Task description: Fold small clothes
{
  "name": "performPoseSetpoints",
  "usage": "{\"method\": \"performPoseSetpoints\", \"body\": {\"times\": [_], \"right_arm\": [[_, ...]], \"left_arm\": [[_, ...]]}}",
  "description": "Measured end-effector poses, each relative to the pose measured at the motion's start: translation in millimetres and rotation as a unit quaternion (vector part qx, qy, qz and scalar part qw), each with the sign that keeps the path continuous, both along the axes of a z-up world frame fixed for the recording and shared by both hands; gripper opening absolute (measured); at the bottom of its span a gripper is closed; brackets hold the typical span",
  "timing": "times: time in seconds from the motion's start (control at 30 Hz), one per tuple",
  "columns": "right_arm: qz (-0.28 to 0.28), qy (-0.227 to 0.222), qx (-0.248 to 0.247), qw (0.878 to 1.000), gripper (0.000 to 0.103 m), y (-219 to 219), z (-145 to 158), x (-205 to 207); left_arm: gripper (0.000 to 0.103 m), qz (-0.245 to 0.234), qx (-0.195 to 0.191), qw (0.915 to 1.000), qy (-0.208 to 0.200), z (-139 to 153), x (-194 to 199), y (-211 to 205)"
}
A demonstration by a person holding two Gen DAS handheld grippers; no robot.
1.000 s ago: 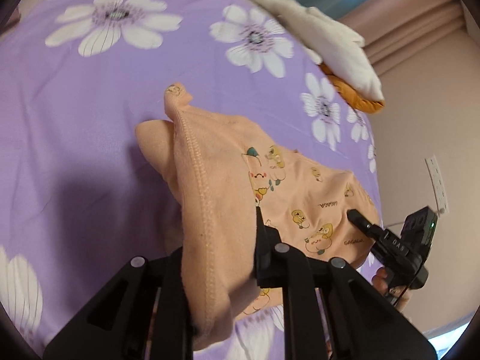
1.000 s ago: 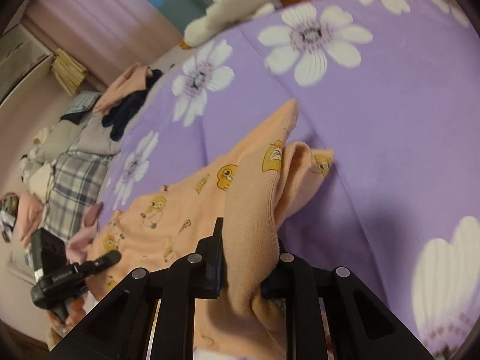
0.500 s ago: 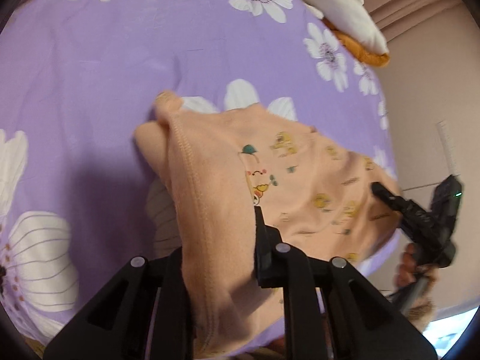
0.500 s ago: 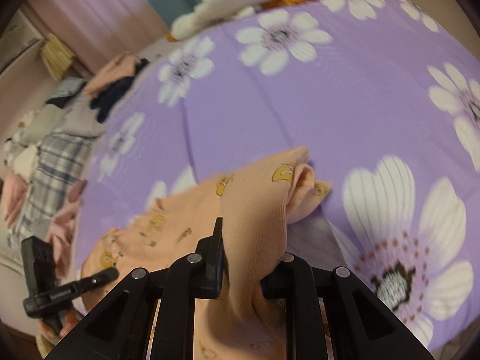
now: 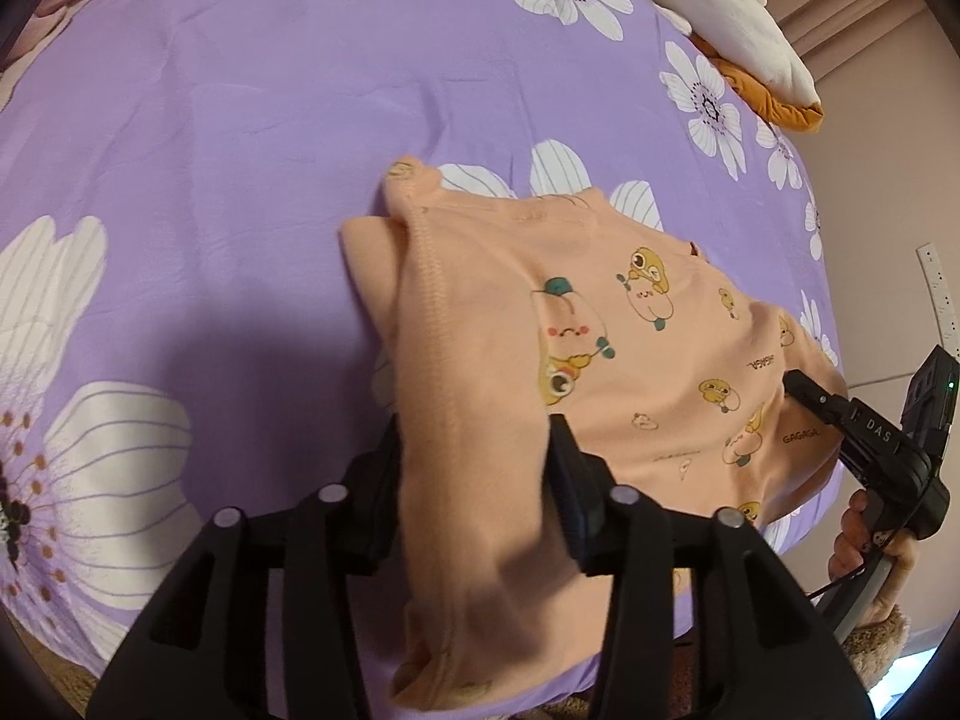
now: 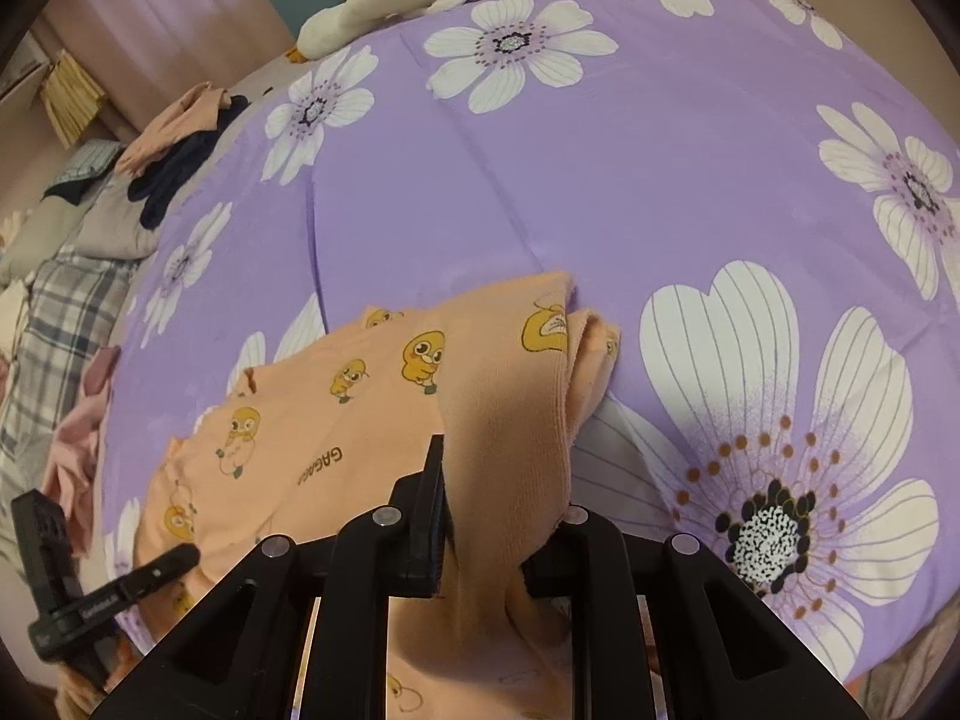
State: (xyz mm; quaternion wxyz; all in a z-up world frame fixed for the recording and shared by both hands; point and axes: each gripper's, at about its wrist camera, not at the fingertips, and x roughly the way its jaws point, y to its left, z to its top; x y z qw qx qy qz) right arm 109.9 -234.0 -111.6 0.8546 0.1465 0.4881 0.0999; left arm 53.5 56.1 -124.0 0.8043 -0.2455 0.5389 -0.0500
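Observation:
An orange baby garment (image 5: pixel 630 360) printed with cartoon ducks lies folded on the purple flowered bed sheet (image 5: pixel 240 120). My left gripper (image 5: pixel 474 438) stands at its near left corner; its jaws are opening, and the folded cloth edge lies loosely between them. In the right wrist view, my right gripper (image 6: pixel 504 480) is shut on the garment (image 6: pixel 360 420) at the opposite corner, a thick fold bunched between its fingers. Each gripper also shows in the other's view: the right gripper (image 5: pixel 840 414), held by a hand, and the left gripper (image 6: pixel 150 570).
A white and orange plush or cushion (image 5: pixel 738 18) lies at the far side of the bed. A heap of other clothes (image 6: pixel 78 276), plaid, pink and dark, lies off to the left. The bed's near edge runs just under both grippers.
Both grippers came down towards the bed's near edge and the garment now lies flatter on the sheet. The left jaws have spread apart; the right grip is unchanged.

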Motion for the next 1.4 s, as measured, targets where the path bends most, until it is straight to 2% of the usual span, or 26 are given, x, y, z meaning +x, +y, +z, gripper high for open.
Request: {"method": "performPoseSetpoints", "body": {"times": [0.2, 0.37, 0.57, 0.83, 1.4], "right_arm": [[0.004, -0.022, -0.030, 0.999, 0.019, 14.5, 17.7, -6.2], [0.023, -0.054, -0.051, 0.997, 0.019, 33.8, 40.7, -14.8], [0.053, -0.077, -0.071, 0.993, 0.019, 62.4, 58.5, -20.0], [0.087, -0.086, -0.082, 0.989, 0.019, 92.2, 64.5, -24.8], [0.103, -0.082, -0.088, 0.987, 0.019, 110.1, 63.7, -28.4]], "left_arm": [[0.048, 0.015, -0.005, 0.9998, -0.015, 11.2, -16.7, 18.6], [0.049, 0.030, 0.006, 0.9990, -0.034, 24.2, -29.4, 32.8], [0.049, 0.050, 0.010, 0.9979, -0.040, 26.3, -40.5, 44.3], [0.051, 0.063, 0.016, 0.9971, -0.038, 28.4, -56.1, 54.0], [0.055, 0.067, 0.015, 0.9963, -0.051, 38.0, -68.3, 48.0]]}}
